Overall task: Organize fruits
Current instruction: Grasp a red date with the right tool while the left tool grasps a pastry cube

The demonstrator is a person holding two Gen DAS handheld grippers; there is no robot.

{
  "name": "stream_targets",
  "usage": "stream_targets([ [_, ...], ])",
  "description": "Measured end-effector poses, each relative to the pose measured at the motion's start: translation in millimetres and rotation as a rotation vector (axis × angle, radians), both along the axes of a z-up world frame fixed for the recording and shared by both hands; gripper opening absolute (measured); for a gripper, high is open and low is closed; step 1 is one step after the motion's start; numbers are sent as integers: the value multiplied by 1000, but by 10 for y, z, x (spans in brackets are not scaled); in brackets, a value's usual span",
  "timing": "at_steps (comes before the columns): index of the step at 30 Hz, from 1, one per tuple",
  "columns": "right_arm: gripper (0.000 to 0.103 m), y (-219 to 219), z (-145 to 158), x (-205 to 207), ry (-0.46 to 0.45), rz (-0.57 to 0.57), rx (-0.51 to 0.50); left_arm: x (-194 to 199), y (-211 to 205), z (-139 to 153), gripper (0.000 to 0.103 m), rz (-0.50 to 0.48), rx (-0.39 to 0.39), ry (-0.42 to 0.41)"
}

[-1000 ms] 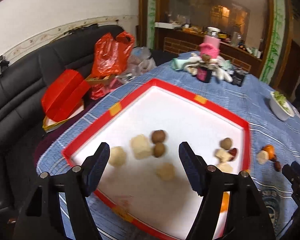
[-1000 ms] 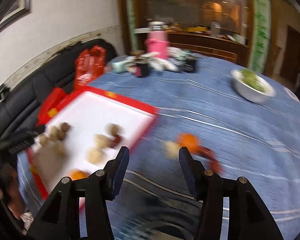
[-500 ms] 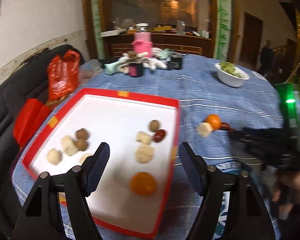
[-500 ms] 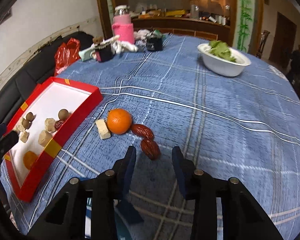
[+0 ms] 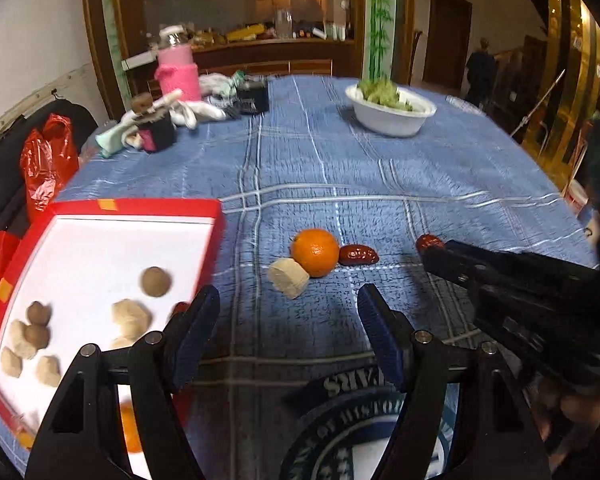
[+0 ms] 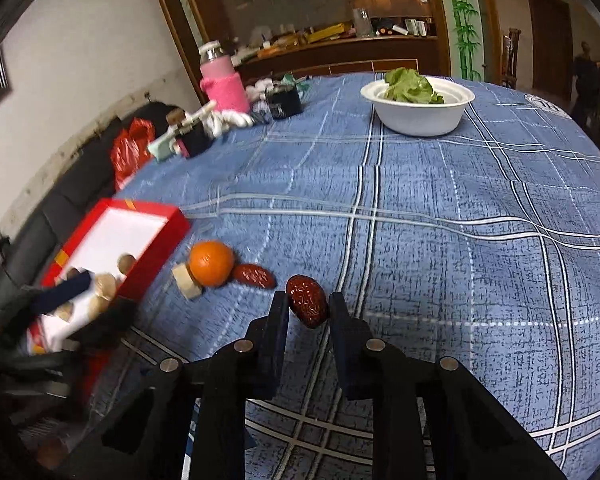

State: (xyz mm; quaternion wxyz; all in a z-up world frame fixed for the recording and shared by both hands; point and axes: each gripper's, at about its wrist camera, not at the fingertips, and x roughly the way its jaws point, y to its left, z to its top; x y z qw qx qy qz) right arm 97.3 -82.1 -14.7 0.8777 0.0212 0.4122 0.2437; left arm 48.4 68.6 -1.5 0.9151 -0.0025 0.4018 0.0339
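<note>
Right gripper [image 6: 308, 312] jaws narrowed around a red date [image 6: 307, 300] on the tabletop [image 6: 440, 240]; left gripper [image 5: 288, 320] jaws wide, empty, above the tabletop.

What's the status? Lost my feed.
Right hand-held gripper closing around a red date, grip unconfirmed. Left hand-held gripper open, empty. Orange, second date loose beside red tray.

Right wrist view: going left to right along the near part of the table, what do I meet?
Red tray → pale chunk → orange → red date on the cloth → red date between the right hand-held gripper fingers.
</note>
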Motion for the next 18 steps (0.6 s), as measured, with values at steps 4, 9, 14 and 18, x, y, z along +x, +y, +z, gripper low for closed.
stream_targets([
  [4, 21, -17, 20, -3, 4, 15, 29, 177, -31, -143, 71, 5, 8, 45],
  [9, 21, -43, 77, -36, -6, 22, 60, 297, 7, -256, 56, 30, 2, 78],
  [14, 21, -39, 87, -57, -10, 29, 66, 299, 30, -299, 32, 58, 5, 87],
  [18, 21, -38, 66, -42, -5, 23, 60, 255, 28, -264, 23, 58, 12, 75],
])
